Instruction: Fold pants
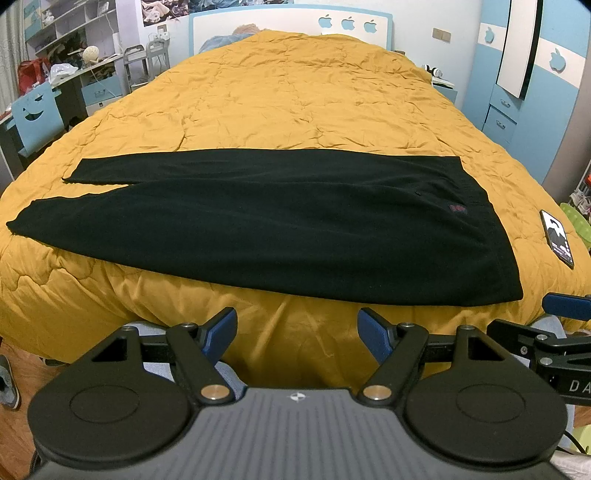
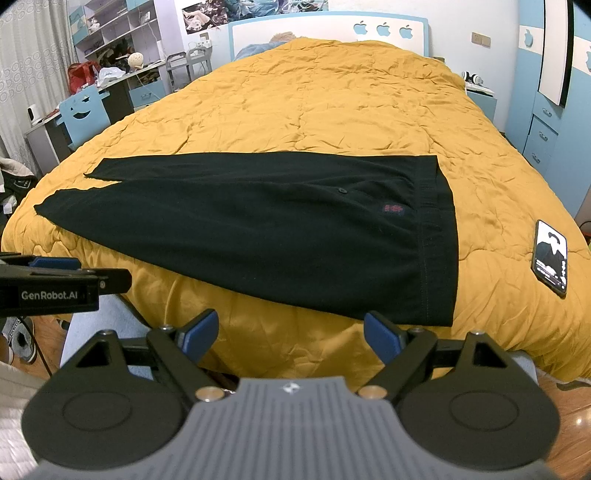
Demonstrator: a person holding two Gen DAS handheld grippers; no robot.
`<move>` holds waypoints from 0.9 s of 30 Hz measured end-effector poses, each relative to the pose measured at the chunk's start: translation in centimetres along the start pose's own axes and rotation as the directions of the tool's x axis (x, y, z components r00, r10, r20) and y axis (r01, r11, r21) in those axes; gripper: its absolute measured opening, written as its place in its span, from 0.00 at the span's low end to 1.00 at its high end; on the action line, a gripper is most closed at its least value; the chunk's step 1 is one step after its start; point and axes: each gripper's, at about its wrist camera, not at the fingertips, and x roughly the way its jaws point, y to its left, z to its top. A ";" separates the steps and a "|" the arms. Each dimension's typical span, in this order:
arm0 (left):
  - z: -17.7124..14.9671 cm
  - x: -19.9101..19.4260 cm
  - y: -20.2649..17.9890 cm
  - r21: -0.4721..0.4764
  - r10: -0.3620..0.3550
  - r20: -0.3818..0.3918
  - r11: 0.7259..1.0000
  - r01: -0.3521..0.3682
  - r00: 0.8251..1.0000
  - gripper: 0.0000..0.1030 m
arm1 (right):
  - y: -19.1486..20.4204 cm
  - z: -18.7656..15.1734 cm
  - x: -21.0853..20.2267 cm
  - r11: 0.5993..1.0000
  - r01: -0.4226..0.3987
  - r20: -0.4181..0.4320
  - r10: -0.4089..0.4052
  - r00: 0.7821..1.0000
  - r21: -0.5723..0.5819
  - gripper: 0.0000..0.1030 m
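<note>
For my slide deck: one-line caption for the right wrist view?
Open right gripper short of black pants laid flat on a yellow quilt, phone beside.

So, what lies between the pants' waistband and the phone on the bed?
Only bare yellow quilt lies between the pants and the phone; the right wrist view shows this best.

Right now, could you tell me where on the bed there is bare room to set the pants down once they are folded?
The widest bare stretch of the yellow quilt runs from the far edge of the black pants up to the headboard. A narrower strip lies between the waistband and the phone. The near edge is crowded: the pants overhang it.
</note>
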 end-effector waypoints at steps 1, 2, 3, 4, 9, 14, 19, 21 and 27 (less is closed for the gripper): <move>0.0 0.0 0.0 0.000 0.000 0.000 1.000 0.000 1.000 0.84 | 0.0 0.0 0.0 1.000 0.000 0.000 0.000 1.000 0.000 0.80; 0.0 0.0 0.0 0.000 0.000 0.000 1.000 0.000 1.000 0.84 | 0.0 0.0 0.0 1.000 0.000 0.000 0.000 1.000 -0.001 0.80; 0.0 0.0 0.0 0.000 0.000 0.000 1.000 0.000 1.000 0.84 | 0.0 0.0 0.0 1.000 0.000 0.000 0.000 1.000 -0.001 0.80; 0.0 0.0 0.0 0.000 0.000 0.000 1.000 0.000 1.000 0.84 | 0.0 0.0 0.0 1.000 0.000 0.000 0.000 1.000 -0.002 0.80; 0.0 0.0 0.0 0.000 0.000 0.000 1.000 0.000 1.000 0.84 | 0.0 0.0 0.0 1.000 -0.001 0.000 0.001 1.000 -0.001 0.80; 0.0 0.0 0.0 0.000 0.000 0.000 1.000 0.000 1.000 0.84 | 0.0 0.0 0.0 1.000 -0.005 -0.002 0.005 1.000 -0.007 0.80; 0.0 0.0 0.0 0.001 0.000 0.000 1.000 0.000 1.000 0.84 | 0.0 0.0 0.0 1.000 -0.006 -0.003 0.006 1.000 -0.008 0.80; 0.0 0.0 0.0 0.000 0.000 0.000 1.000 0.000 1.000 0.84 | 0.0 0.0 0.0 1.000 -0.006 -0.002 0.006 1.000 -0.008 0.80; 0.0 0.0 0.0 0.001 0.000 -0.001 1.000 0.000 1.000 0.84 | -0.1 0.0 0.0 1.000 -0.008 -0.003 0.008 1.000 -0.012 0.80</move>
